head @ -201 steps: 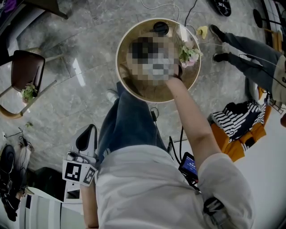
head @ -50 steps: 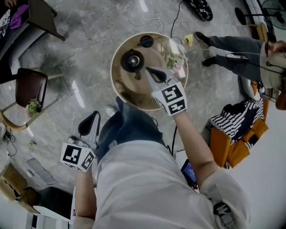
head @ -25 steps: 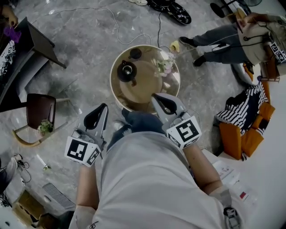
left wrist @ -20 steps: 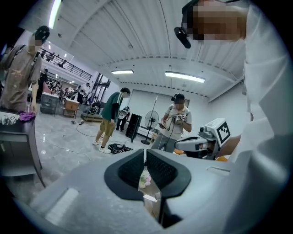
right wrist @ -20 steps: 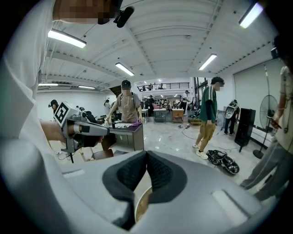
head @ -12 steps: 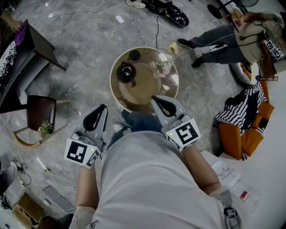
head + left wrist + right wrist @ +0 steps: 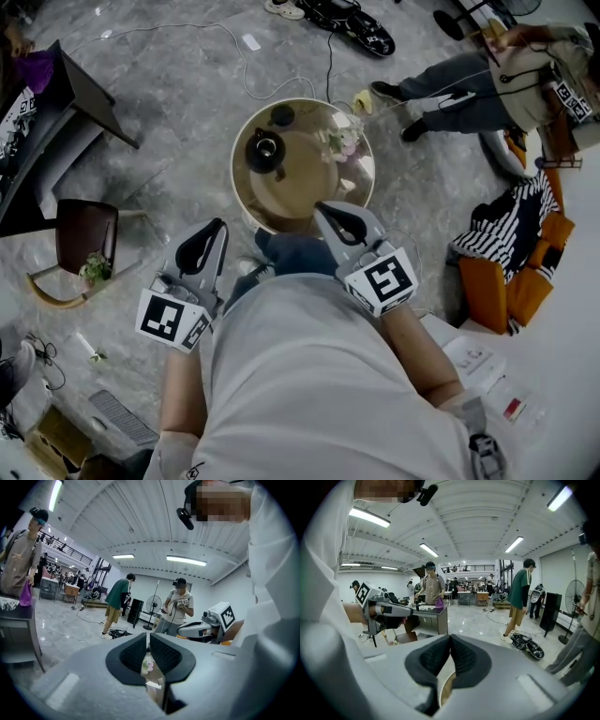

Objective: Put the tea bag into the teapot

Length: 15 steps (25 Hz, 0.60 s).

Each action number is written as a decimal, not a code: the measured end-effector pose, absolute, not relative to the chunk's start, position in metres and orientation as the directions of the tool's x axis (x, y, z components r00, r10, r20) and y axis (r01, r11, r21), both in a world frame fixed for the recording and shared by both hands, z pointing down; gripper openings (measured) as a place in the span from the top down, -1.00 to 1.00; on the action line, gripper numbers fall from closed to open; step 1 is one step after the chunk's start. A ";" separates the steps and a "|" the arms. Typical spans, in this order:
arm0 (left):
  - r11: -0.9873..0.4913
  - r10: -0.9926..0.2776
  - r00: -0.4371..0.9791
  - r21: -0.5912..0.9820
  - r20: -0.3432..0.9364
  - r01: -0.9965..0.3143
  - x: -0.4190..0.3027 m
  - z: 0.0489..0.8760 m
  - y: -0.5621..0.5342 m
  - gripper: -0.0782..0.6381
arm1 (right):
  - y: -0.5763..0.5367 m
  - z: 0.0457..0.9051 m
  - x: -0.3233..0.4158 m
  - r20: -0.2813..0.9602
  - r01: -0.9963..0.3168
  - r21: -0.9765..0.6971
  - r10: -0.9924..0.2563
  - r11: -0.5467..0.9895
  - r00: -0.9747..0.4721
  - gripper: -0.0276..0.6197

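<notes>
Standing on the left half of the round table [image 7: 309, 211], the black teapot [image 7: 265, 150] has its top open. A dark round disc [image 7: 281, 114] lies just beyond it at the table's far rim. On the table's right side is a small bunch of pink and white flowers [image 7: 342, 141]. A small pale scrap [image 7: 346, 185] lies nearer the person than the flowers; whether that is the tea bag cannot be told.

Both grippers are held back from the table, close to the person's body. The left gripper [image 7: 221, 226] is off the table's near left edge, over the grey floor [image 7: 169, 169]. In the left gripper view [image 7: 147, 635] its jaws are drawn in to a thin slit with nothing held; the flowers [image 7: 147, 663] show through the gap. The right gripper [image 7: 319, 206] points at the table's near rim. In the right gripper view [image 7: 449, 637] its pads meet and grip nothing, and the table's rim [image 7: 442, 691] shows below them.

Well left of the table is a brown-seated chair [image 7: 80, 234]. To the table's far right a person in grey trousers [image 7: 469, 89] stands, and striped and orange cloth [image 7: 511, 258] lies heaped to its near right.
</notes>
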State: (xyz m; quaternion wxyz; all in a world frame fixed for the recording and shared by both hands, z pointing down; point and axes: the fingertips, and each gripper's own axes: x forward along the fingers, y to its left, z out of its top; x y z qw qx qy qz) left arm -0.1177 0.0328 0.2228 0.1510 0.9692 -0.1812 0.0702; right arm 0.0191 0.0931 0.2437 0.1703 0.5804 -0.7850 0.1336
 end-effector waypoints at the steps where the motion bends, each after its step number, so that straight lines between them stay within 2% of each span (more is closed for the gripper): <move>1: -0.889 -0.329 0.925 0.267 0.191 -0.372 -0.118 0.223 0.034 0.76 | 0.094 0.244 0.019 0.424 -0.958 -0.014 -0.866 0.288 -0.266 0.91; 15: -0.886 -0.336 0.921 0.266 0.196 -0.379 -0.131 0.227 0.039 0.76 | 0.095 0.247 0.008 0.432 -0.953 -0.013 -0.858 0.302 -0.278 0.91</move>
